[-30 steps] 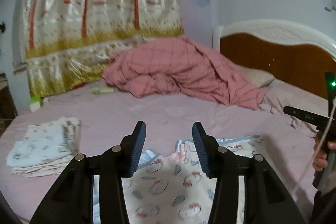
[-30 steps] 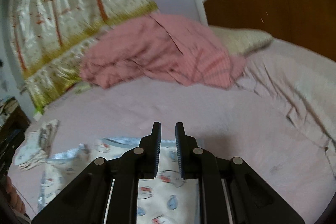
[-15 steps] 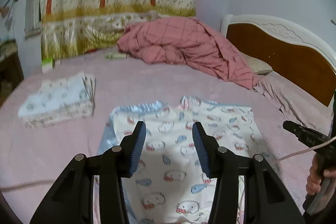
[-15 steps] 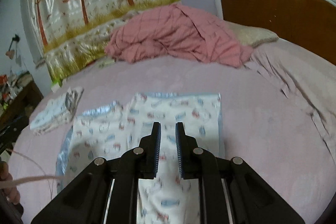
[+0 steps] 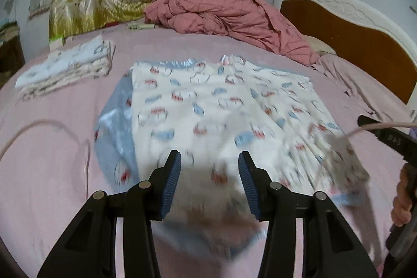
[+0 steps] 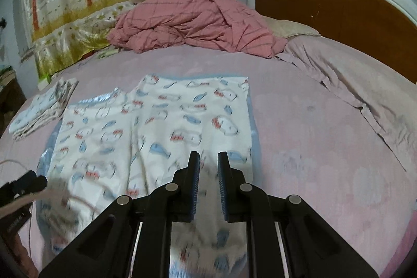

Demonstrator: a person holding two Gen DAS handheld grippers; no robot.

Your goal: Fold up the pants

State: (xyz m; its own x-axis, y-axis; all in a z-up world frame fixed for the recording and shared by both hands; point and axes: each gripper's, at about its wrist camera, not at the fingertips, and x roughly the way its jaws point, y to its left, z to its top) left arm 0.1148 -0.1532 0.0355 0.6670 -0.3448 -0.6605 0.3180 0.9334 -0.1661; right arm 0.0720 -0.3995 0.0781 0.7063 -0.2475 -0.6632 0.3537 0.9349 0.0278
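Pants (image 5: pixel 208 106) in white cloth, printed with blue and red cartoon shapes and edged in shiny blue, lie spread flat on the pink sheet of the bed (image 5: pixel 52 173), legs reaching toward the far side. The left gripper (image 5: pixel 209 168) hovers over the near end of the garment with its jaws standing apart and only cloth showing behind the gap, nothing pinched. The right gripper (image 6: pixel 208 166) hangs above the near right part of the pants with its jaws drawn close, a narrow gap between the pads; the cloth under it is blurred, so whether any fabric is caught there cannot be told. A folded stack of pale clothes (image 5: pixel 67 69) rests on the sheet to the left, apart from the pants. A rumpled pink checked quilt (image 5: pixel 221 12) lies beyond, near the wooden headboard (image 6: pixel 338 4).
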